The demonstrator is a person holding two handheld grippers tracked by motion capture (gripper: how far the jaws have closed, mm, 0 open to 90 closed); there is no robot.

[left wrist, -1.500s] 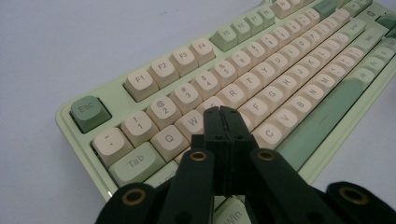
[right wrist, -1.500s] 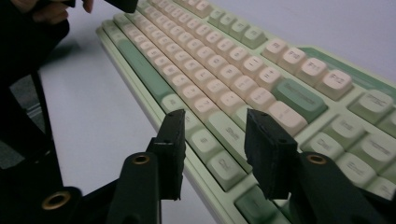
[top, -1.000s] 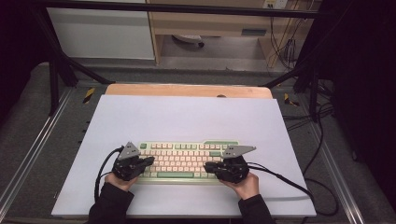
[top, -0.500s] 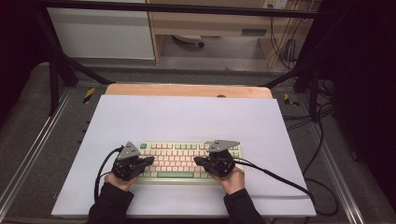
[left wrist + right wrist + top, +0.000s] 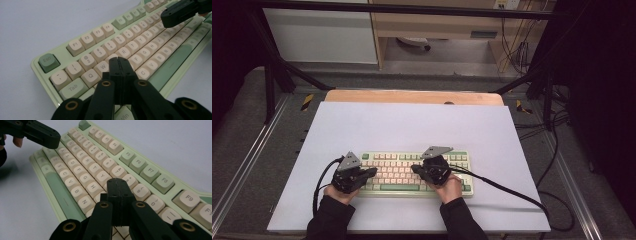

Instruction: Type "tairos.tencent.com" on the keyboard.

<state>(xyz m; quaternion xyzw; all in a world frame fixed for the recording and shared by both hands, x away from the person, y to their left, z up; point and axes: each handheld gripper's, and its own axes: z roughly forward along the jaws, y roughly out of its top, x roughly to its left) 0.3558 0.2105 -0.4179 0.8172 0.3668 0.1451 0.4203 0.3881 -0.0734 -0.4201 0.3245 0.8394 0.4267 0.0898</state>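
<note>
- Find the keyboard (image 5: 414,172) lying flat near the front edge of the tabletop (image 5: 412,125), about midway between the front corners, long side parallel to that edge.
- Treat the step as pressing keys with blunt tips; leave the fingers of the left gripper (image 5: 373,171) clenched pad against pad, grasping nothing, so that the joined tip acts as one stylus.
- Same for the right gripper (image 5: 414,169): fingers clenched shut and empty, tip low over the letter rows just below the 7 and 8 keys, probably around U or J.
- Aim the left tip by the left gripper view, where it sits over the letters just right of W and Q; whether it already touches a cap cannot be told.
- Come down straight onto the middle of one cap, since the joined tip is nearly as wide as a key and a slanted approach would likely catch a neighbour.
- Press lightly and lift clear before sliding sideways, to avoid dragging the keyboard toward a side edge of the tabletop.
- Work one tip at a time and hold the two tips well apart over the middle rows, where they point toward each other.
</note>
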